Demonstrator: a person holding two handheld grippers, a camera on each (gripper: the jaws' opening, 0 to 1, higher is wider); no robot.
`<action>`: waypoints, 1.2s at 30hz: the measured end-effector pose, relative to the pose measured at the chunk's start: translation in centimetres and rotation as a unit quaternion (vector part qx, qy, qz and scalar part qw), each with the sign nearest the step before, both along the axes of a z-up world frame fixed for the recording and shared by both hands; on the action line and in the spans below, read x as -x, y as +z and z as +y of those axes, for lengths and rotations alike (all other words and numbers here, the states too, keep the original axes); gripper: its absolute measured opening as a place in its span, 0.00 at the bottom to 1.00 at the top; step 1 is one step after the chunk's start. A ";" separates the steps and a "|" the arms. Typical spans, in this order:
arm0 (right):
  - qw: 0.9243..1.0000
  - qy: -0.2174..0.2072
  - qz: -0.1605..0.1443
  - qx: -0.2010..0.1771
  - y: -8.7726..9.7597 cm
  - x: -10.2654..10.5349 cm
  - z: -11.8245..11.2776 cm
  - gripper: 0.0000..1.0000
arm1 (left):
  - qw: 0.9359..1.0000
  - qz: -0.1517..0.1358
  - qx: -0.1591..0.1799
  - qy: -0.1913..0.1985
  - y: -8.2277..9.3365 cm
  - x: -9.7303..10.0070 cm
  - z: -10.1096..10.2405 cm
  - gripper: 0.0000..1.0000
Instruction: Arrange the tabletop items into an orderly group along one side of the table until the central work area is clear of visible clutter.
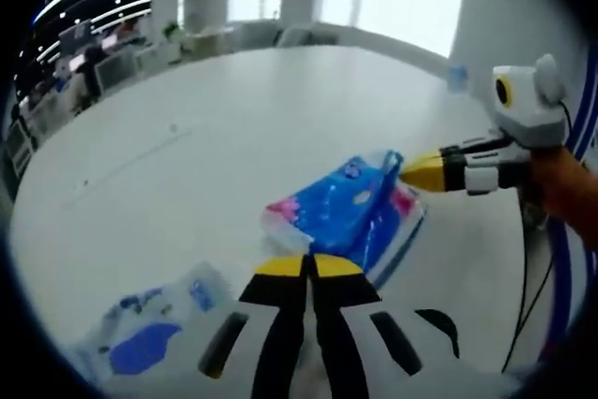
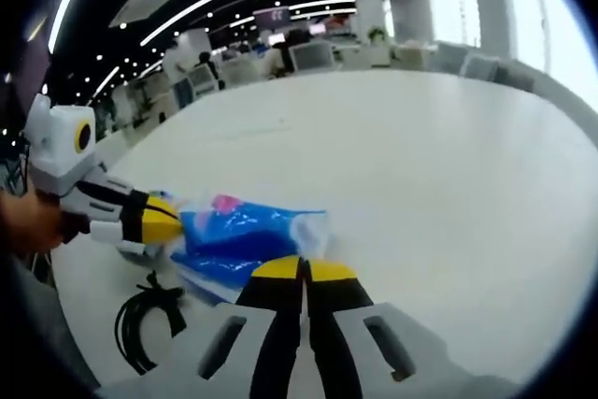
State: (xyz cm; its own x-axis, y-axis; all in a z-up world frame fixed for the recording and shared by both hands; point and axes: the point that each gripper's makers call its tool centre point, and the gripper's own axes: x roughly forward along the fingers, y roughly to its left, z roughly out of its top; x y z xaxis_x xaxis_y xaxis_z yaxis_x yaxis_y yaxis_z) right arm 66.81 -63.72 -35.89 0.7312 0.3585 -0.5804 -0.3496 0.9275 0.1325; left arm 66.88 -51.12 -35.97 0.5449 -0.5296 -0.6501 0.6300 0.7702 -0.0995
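Note:
A blue tissue pack with pink and white print lies on the white table. My left gripper has its yellow-tipped jaws closed together at the pack's near edge. My right gripper comes in from the right and pinches the pack's raised corner flap. In the right gripper view the same pack lies just past my right gripper, whose jaws are closed on its wrapper, while the left gripper meets the pack's far end. A second, white and blue pack lies close by.
A black cable is coiled by the table edge beside the pack, and the cable hangs at the right in the left gripper view. A small blue item sits far off near the table's rim. Office desks stand beyond the table.

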 end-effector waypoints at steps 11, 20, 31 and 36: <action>1.000 0.006 0.016 0.004 -1.8 0.0 0.2 0.01 | 1.000 0.009 -0.020 -0.003 -1.4 0.8 0.3 0.00; 1.000 0.004 0.018 0.007 -2.0 0.3 0.0 0.03 | 1.000 0.009 -0.024 -0.008 -1.5 0.9 0.4 0.02; 1.000 -0.003 0.012 0.012 -1.6 0.2 -0.3 0.08 | 1.000 0.000 -0.031 0.004 -1.3 0.7 1.2 0.21; 1.000 -0.008 0.006 0.012 -1.1 0.2 -0.4 0.12 | 1.000 -0.016 -0.019 0.009 0.1 0.6 1.4 0.27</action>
